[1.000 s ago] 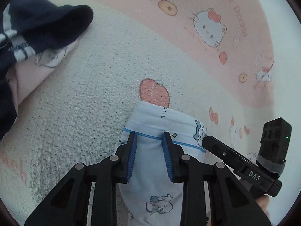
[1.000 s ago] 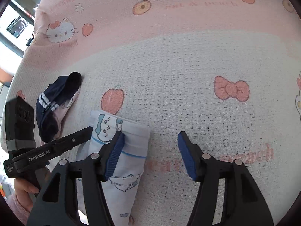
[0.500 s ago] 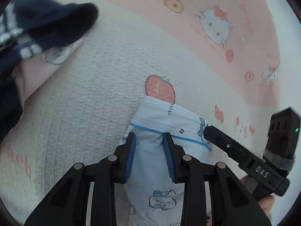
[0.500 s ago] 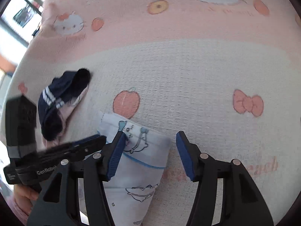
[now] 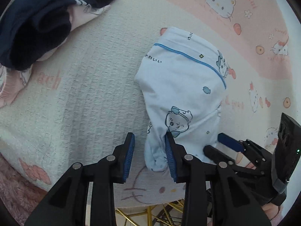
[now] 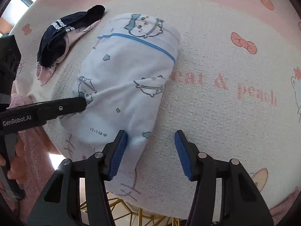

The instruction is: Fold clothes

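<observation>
Though both claws open, shorts [image 5: 180, 86] unfolded.

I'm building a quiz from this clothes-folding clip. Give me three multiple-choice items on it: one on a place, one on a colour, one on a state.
1. Where does the dark navy garment lie, seen from the right wrist view?
A. left of the white printed garment
B. on top of it
C. right of it

2. What colour is the stripe across the white printed garment?
A. red
B. blue
C. green

3. How is the right hand-held gripper?
A. shut on the blanket
B. holding the navy garment
C. open

Answers: 1 A, it sits beside the white garment's left edge. 2 B, a blue line crosses it. 3 C, its fingers stand wide apart.
</observation>
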A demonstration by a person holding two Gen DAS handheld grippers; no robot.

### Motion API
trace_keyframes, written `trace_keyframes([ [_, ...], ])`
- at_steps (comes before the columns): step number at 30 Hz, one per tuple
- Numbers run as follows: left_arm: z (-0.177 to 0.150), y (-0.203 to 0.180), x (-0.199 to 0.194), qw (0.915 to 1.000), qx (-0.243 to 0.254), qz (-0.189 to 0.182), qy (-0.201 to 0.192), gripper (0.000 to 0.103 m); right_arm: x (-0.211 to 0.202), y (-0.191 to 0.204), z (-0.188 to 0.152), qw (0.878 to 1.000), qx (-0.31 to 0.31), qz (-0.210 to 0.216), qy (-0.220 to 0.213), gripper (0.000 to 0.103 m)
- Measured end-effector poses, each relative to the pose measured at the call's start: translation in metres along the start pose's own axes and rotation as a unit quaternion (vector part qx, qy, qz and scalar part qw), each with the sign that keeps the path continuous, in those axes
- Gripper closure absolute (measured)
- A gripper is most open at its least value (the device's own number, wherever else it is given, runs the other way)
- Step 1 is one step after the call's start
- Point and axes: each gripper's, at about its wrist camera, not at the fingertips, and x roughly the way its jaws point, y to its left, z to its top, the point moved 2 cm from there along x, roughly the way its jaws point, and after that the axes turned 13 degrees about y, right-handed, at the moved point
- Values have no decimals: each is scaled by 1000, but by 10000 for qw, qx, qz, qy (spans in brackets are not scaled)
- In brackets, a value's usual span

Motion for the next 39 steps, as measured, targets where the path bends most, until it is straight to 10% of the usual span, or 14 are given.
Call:
trace_keyframes([
  [4, -7, 10, -21, 9994, -162, 79, -279, 64, -18, -19, -10, 9980, 322, -502, -190, 48],
  [7, -12, 12, -32, 9974, -217, -542, -434, 64, -31, -26, -19, 9979, 483, -129, -412, 47],
  [11, -19, 2, -14, 9988, -2, -471, -154, 64, -23, -9, -21, 9979, 351, 346, -419, 47],
  [20, -30, 12, -10, 9979, -210, -611, -98, 64, -14, -24, -31, 9929, 353, -1125, -177, 46],
  [25, -32, 8, 0, 9989, -130, -451, 38, 64, -29, -15, -29, 9978, 316, 85, -576, 47],
  [34, -53, 30, -3, 9995, -297, -4, 102, 64, -11, -11, -34, 9985, -128, -489, -199, 45],
  [39, -65, 29, -13, 9946, -574, -870, 13, 64, -21, -40, -38, 9982, 438, 237, -341, 43],
])
